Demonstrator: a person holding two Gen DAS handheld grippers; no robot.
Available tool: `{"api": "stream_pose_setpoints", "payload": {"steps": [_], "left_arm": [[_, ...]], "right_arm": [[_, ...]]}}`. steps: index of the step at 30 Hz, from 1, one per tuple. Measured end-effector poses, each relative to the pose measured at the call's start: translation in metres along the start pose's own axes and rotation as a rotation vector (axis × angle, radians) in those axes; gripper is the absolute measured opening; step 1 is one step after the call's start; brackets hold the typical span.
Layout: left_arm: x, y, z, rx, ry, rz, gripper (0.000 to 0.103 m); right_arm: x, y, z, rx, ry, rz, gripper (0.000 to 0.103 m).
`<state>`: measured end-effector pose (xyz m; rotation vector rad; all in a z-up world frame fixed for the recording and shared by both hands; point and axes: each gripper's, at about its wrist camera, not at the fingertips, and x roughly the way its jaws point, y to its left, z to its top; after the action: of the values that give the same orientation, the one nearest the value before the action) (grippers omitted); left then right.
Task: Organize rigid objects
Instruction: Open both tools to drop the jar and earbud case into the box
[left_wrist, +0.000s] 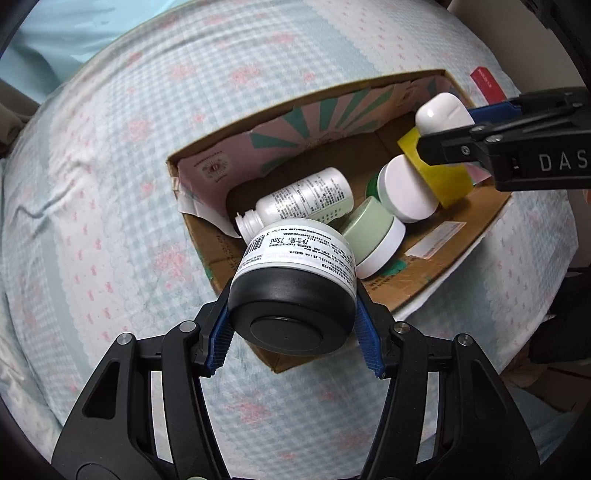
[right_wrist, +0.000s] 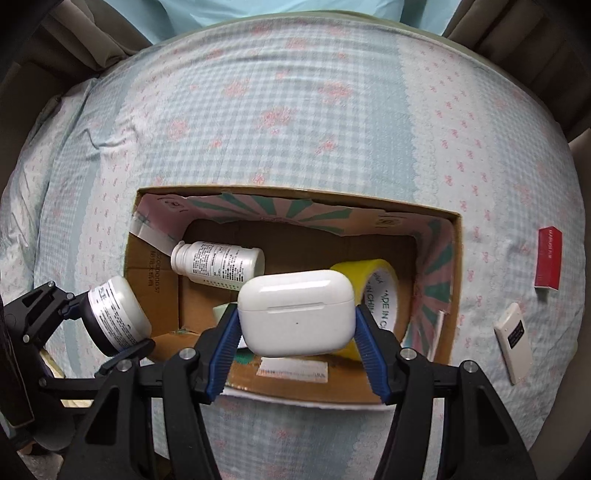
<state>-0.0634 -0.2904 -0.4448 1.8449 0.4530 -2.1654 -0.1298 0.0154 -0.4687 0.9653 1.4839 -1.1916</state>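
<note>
An open cardboard box lies on the bed. My left gripper is shut on a white-labelled jar with a black lid, held over the box's near-left corner. In the right wrist view the same jar shows at the left, in the left gripper. My right gripper is shut on a white earbud case above the box. In the left wrist view that case hangs in the right gripper. In the box lie a white bottle, two white-lidded jars and a yellow tape roll.
A blue checked sheet with pink flowers covers the bed. A small red box and a white remote-like device lie on the sheet to the right of the cardboard box. Curtains hang at the far corners.
</note>
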Motion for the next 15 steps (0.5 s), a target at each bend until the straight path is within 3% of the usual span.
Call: {"api": "stream_pose_setpoints", "payload": {"steps": [7,15], "left_arm": [[0.038,-0.002,0.005,0.047,0.024,0.002,0.054],[0.046,-0.008,0.007,0.075,0.025,-0.003,0.054]], "right_arm": [[0.062,0.007,0.021,-0.042,0.042,0.002,0.056],[0.082,0.011,0.032,-0.083,0.054,-0.006,0.056]]}}
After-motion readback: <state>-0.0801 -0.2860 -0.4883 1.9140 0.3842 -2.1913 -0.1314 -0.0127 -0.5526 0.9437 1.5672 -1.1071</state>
